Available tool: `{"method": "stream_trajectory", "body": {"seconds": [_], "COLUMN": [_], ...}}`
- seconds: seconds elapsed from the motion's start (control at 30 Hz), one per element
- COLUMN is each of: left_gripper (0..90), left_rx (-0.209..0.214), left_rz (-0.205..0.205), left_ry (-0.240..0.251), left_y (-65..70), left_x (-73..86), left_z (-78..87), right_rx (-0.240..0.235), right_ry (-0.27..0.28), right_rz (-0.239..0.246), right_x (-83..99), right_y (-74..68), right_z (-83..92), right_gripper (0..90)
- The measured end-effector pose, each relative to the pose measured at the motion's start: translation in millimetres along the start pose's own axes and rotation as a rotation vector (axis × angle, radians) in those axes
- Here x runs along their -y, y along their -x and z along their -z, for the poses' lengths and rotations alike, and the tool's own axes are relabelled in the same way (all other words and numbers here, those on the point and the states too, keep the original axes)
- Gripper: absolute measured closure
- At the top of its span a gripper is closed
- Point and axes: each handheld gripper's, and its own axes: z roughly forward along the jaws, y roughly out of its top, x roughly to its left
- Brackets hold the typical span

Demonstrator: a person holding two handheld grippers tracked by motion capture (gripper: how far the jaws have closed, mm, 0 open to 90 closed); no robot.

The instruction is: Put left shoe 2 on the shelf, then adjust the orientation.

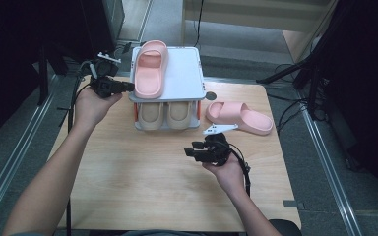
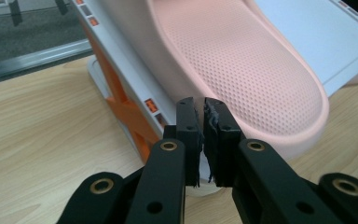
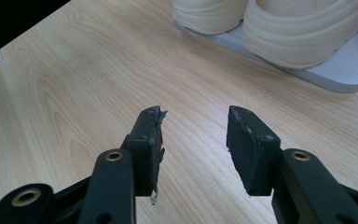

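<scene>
Nudging the pink slipper (image 2: 242, 70) on the rack top (image 1: 187, 73): our left gripper (image 1: 128, 87) jaws nearly shut, empty (heel dead ahead); right gripper (image 1: 189, 151) gapes idle.

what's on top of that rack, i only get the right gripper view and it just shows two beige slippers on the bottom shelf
Observer: One pink slipper lies on the top shelf, along its left side.
Operator: is the left gripper holding it
Observer: No grip that I can see. The left gripper is at that slipper's near end with its jaws all but shut and nothing visible between them.
Operator: any more pink ones around
Observer: Yes, a second pink slipper lies on the table to the right of the rack, beyond the right gripper.
</scene>
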Motion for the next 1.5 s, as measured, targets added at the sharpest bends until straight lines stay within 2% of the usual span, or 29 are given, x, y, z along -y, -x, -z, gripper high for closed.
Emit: {"method": "stream_trajectory", "body": {"seconds": [0.07, 0.23, 0.33, 0.57, 0.67, 0.9, 1.1, 1.3, 1.4, 1.5], "left_gripper": [83.0, 81.1, 77.9, 67.6, 63.5, 58.7, 53.3, 50.8, 49.8, 48.2], "left_rx": [0.001, 0.000, 0.018, 0.043, 0.070, 0.096, 0.121, 0.137, 0.145, 0.157], "left_rz": [-0.003, 0.019, 0.030, 0.045, 0.062, 0.056, 0.060, 0.064, 0.057, 0.044], "left_ry": [0.001, 0.016, 0.015, 0.047, 0.057, 0.037, 0.030, 0.035, 0.045, 0.036], "left_y": [0.8, -6.1, -9.9, -12.5, -13.6, -13.3, -13.3, -11.7, -9.0, -7.1], "left_x": [-0.2, 1.9, 4.9, 23.4, 33.3, 59.7, 84.8, 104.3, 112.9, 121.6], "left_z": [-0.6, 5.3, 12.1, 22.8, 26.5, 28.0, 23.1, 20.7, 21.0, 21.3], "right_rx": [0.000, 0.000, 0.001, 0.022, 0.035, 0.084, 0.149, 0.158, 0.174, 0.183], "right_ry": [0.000, 0.006, 0.019, 0.051, 0.071, 0.104, 0.090, 0.095, 0.102, 0.093], "right_rz": [0.002, 0.000, -0.009, -0.025, -0.035, -0.062, -0.014, -0.044, -0.025, -0.038], "right_x": [0.0, 0.0, -0.3, -2.0, -2.7, -1.4, -0.4, 4.6, 4.2, 4.4], "right_y": [0.0, 1.3, 3.5, 14.7, 24.0, 50.4, 72.2, 95.1, 103.7, 114.8], "right_z": [0.2, 1.4, 3.4, 13.2, 20.4, 37.5, 45.3, 48.8, 52.0, 53.7], "right_gripper": [56.0, 56.2, 56.7, 58.4, 58.7, 58.8, 59.1, 60.0, 60.0, 61.8]}}
